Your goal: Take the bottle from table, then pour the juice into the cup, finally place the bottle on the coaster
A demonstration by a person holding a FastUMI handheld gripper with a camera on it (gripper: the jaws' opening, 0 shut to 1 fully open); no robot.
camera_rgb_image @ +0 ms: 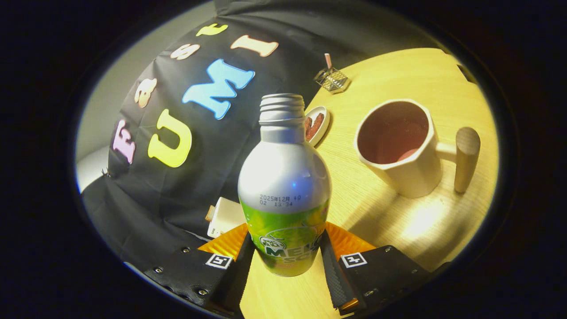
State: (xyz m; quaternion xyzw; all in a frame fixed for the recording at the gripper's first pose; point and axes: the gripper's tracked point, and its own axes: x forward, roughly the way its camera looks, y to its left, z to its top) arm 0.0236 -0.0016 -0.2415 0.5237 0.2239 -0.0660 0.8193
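The gripper point(287, 259) is clamped on the bottle point(284, 186), one finger pressed to each side of its green lower body, so the first step, taking it from the table point(398, 221), looks done and the pouring step is in hand. The whole scene leans in the gripper view, which suggests the bottle is already being carried or tipped, though whether its base is clear of the wood cannot be told because the fingers hide it. The bottle rises from between the fingers, its silver shoulder and bare threaded neck ahead of them; no cap is on the mouth, so it is ready to pour. The cup point(398, 146), with its stubby wooden handle turned away from the bottle, stands ahead of the fingers and off to the right, apart from the bottle, its mouth open toward the camera; its inside looks dark and whether it holds any liquid cannot be told. The next move, as I judge it, calls for bringing the neck over the cup's rim and rolling the wrist toward the right so the stream falls inside, slowly enough that the grip does not slip on the smooth metal. Just beyond the bottle's neck lies a small dish point(320, 125) with something brown in it, and farther off a small wire rack point(331, 79). Beside the left finger sits a pale flat block point(225, 217); whether it is the coaster cannot be told.
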